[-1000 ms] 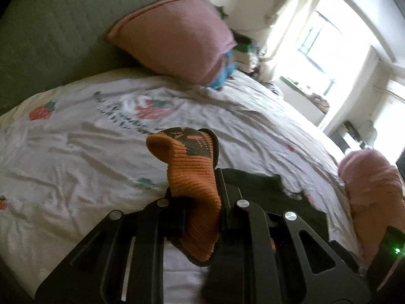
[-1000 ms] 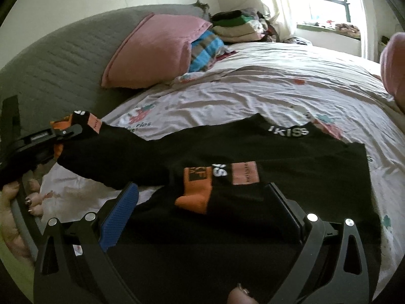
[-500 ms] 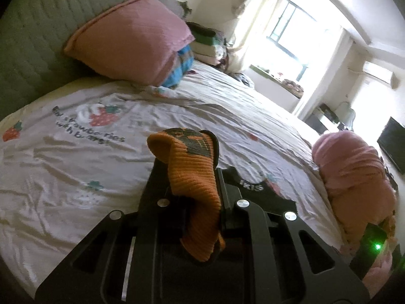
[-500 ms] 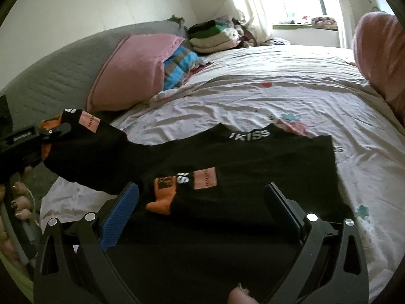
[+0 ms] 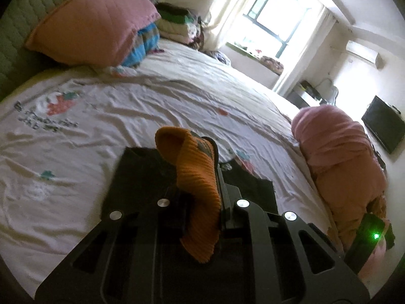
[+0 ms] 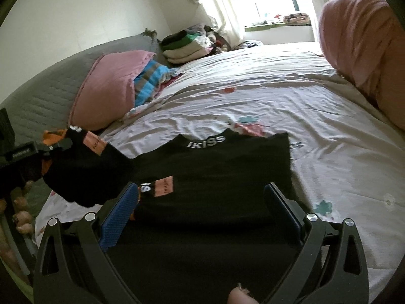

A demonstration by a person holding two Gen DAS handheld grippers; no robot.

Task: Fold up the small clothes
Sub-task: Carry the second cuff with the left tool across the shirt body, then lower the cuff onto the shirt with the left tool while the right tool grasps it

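Far left, right wrist view: a person's hand [image 6: 21,217] holds the left gripper [image 6: 59,143], lifted above the bed's left edge, in front of the grey quilted headboard [image 6: 50,88]. Its jaws are pressed together, pinching the orange ribbed cuff [image 5: 200,177] of a black long-sleeved top with white lettering at the neck [image 6: 215,172]. The pinched sleeve hangs off the sheet and drapes right toward the garment body.

Centre: the top's body lies flat on the white strawberry-print bed sheet [image 5: 152,101], neck band pointing toward the window. Its other sleeve is folded across the chest, pink patch and orange cuff just inside the blue pad of the right gripper [image 6: 201,202]. That gripper's jaws are spread wide over the near hem; nothing between the pads is clamped.

Behind, left of centre: a pink quilted pillow [image 6: 108,88] leans on the headboard, with a blue striped cloth [image 6: 149,81] against it.

Right: the top's right edge is straight, with bare sheet beyond it up to a rolled pink blanket [image 6: 364,45]. Open sheet also runs from the neck band to the window side.
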